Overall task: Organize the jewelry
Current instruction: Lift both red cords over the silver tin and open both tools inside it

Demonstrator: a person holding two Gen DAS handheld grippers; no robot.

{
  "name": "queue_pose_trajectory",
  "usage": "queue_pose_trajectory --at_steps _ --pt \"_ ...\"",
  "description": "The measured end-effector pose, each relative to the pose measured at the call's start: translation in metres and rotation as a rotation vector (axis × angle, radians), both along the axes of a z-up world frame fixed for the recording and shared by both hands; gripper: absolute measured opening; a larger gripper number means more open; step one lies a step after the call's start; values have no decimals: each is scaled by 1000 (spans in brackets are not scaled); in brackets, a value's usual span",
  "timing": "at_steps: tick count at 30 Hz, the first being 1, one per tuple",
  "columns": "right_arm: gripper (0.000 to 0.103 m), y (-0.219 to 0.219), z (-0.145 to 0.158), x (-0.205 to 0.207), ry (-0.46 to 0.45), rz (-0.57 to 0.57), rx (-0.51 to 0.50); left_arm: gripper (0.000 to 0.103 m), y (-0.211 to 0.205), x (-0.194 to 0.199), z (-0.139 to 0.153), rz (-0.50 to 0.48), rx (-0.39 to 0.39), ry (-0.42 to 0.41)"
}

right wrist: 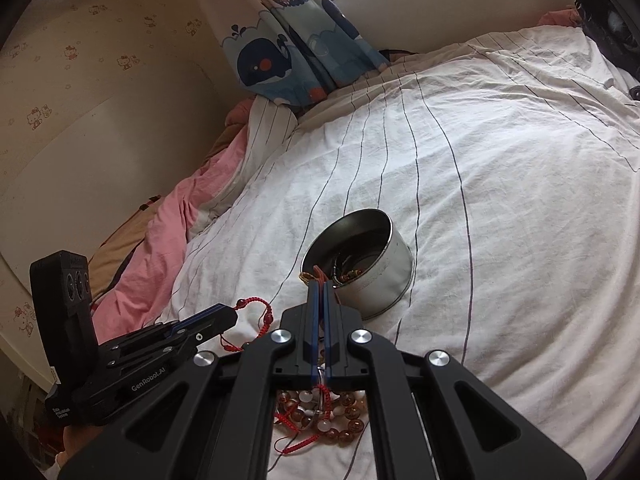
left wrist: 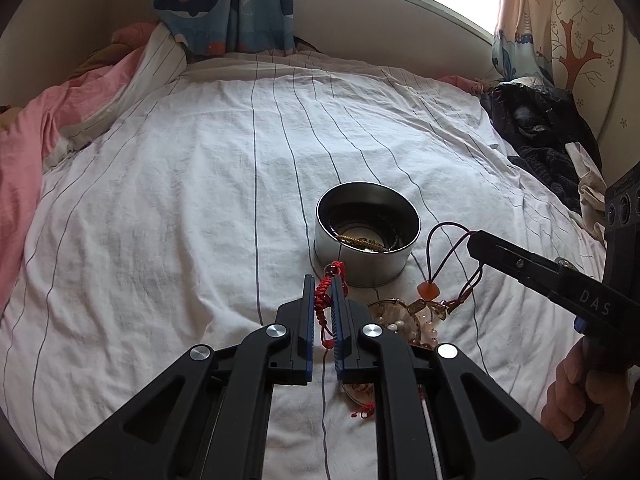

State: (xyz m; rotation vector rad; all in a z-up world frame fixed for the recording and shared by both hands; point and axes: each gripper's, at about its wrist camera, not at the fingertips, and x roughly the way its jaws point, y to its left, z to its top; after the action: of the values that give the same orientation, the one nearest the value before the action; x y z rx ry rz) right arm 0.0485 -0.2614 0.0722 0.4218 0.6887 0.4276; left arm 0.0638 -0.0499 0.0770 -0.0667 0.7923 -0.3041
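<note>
1. While the left gripper (left wrist: 324, 292) clamped the red braided bracelet (left wrist: 326, 296), limp and light, it hung at six o'clock of the tin (left wrist: 360, 264).
2. Right gripper (right wrist: 320, 292) pinched the cord necklace (left wrist: 444, 256), best held by its cord.

Place: a home bedroom
Bed: striped white sheet (left wrist: 180, 200), pink quilt (left wrist: 24, 184)
Window: whale-print curtain (right wrist: 288, 60)
Wall: cartoon wallpaper (right wrist: 80, 60)

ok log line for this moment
left gripper shut on red bracelet | right gripper shut on cord necklace | tin ahead
</note>
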Motion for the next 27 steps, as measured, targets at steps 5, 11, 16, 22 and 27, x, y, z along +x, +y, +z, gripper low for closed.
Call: queue_pose_trajectory --at_steps 5,11,16,22,27 --pt "2 5 10 -1 -54 19 20 7 -7 5 4 -7 -34 -14" --pt "2 10 10 2 -49 18 -3 7 -15 9 9 -20 -40 -24" --pt "2 12 8 0 -37 10 -28 7 -15 6 9 -16 -29 -23" --pt "2 15 10 -3 -43 9 -69 7 -11 6 9 -6 -26 -23" --pt "2 16 8 -3 -35 10 -80 7 -11 7 9 -6 -27 -22"
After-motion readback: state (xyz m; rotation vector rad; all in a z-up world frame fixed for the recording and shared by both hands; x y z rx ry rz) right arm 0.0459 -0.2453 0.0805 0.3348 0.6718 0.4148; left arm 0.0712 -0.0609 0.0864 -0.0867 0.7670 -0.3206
